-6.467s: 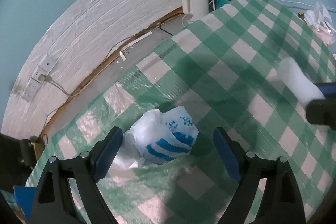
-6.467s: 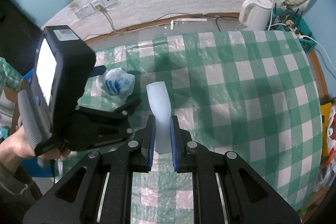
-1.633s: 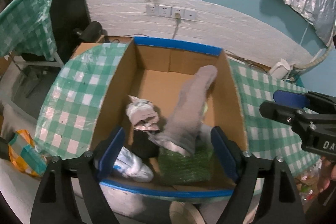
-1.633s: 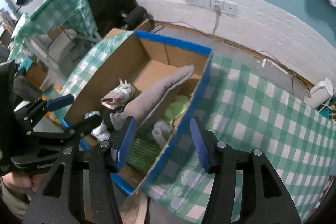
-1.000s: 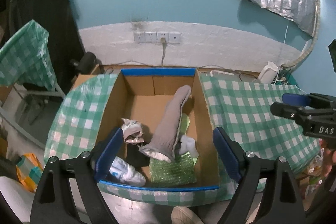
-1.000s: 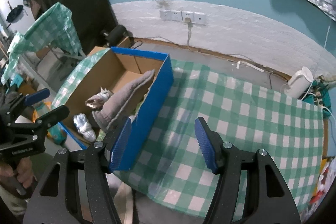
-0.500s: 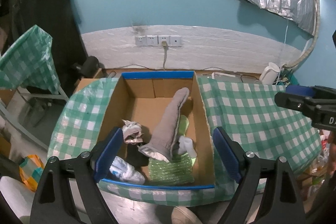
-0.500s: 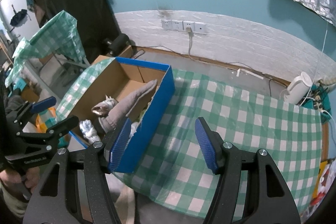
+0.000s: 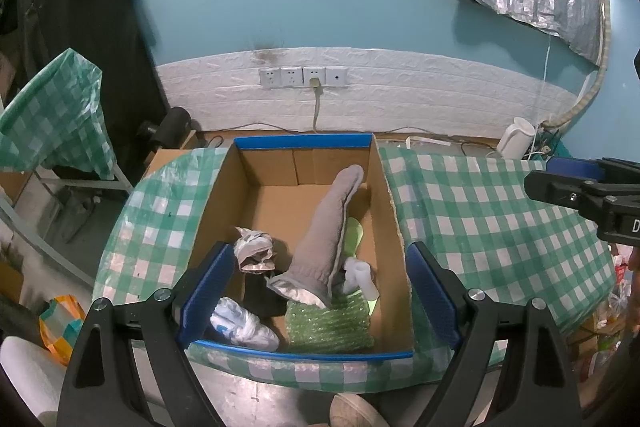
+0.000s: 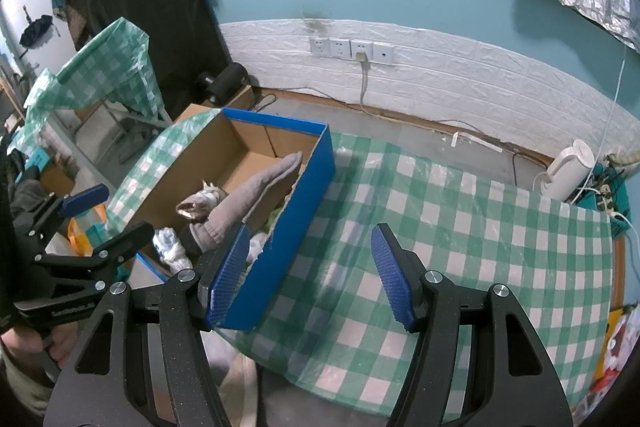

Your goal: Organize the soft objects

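The left hand-held gripper (image 9: 318,291) and right hand-held gripper (image 10: 310,273) both hang spread and empty above the table (image 10: 460,227), where the soft objects, a grey sock (image 9: 326,239) among them, lie inside the cardboard box (image 9: 394,227).

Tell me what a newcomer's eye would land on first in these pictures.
First, the blue-edged cardboard box at the left end of the green checked tablecloth, with a grey cloth leaning up against its right wall. Around the cloth's foot lie a green bubble-wrap pad, a white and blue bag and a crumpled wad. Both the left gripper and right gripper hang open and empty.
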A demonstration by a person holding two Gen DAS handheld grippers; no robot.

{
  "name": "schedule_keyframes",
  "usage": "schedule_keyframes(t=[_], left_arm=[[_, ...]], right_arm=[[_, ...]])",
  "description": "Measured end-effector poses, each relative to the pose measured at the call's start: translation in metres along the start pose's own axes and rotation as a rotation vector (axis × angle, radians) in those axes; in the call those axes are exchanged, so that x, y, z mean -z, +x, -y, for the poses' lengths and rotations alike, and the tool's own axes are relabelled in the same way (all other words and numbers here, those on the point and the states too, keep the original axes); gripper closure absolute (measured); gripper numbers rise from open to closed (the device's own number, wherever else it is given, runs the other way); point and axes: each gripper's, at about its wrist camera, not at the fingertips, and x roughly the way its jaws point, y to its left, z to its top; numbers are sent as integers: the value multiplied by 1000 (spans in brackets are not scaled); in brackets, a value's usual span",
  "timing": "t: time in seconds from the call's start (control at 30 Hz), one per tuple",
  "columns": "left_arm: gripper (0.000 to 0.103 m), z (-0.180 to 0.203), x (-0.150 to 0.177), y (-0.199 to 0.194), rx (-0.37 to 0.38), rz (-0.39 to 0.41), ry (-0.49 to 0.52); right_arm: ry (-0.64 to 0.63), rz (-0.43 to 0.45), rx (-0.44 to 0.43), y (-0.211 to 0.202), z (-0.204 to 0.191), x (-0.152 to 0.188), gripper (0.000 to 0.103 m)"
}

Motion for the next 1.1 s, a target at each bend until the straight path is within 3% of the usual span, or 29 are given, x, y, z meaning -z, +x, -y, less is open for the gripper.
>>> schedule_keyframes(t=[1.1], left_arm=[[14,-6,4,5,-4,-17,-23]], right_arm=[[-13,-8,0,1,-8,0,39]])
